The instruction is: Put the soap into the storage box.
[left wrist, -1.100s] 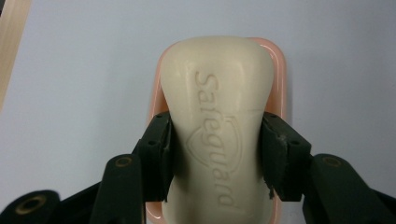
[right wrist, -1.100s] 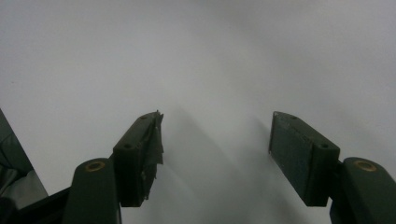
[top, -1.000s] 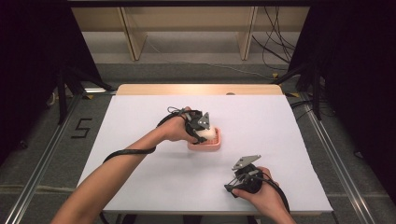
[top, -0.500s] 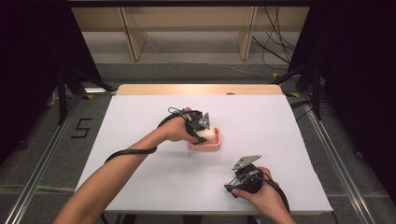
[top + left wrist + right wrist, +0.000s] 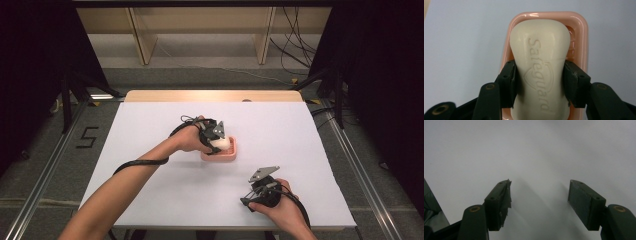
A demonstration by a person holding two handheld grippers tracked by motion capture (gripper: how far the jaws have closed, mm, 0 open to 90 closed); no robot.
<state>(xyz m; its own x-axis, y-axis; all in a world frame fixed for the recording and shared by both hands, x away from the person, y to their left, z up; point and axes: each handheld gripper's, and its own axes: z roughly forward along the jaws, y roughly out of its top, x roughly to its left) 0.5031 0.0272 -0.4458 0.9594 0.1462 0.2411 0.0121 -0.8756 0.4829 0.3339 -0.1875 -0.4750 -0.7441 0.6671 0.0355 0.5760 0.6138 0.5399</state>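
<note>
White table (image 5: 150, 125), wood shelving (image 5: 200, 30) behind, grey floor (image 5: 40, 165).

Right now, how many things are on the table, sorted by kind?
Soap: 1
Pink dish: 1
Tools: 2, the left tool shut on the soap, the right tool open over the bare table
Total: 4

My left gripper (image 5: 539, 82) clamps cream soap bar (image 5: 540, 50) at its waist, both pads pressing sides; pink dish (image 5: 584, 37) directly beneath, white tabletop (image 5: 461, 37) around.
</note>
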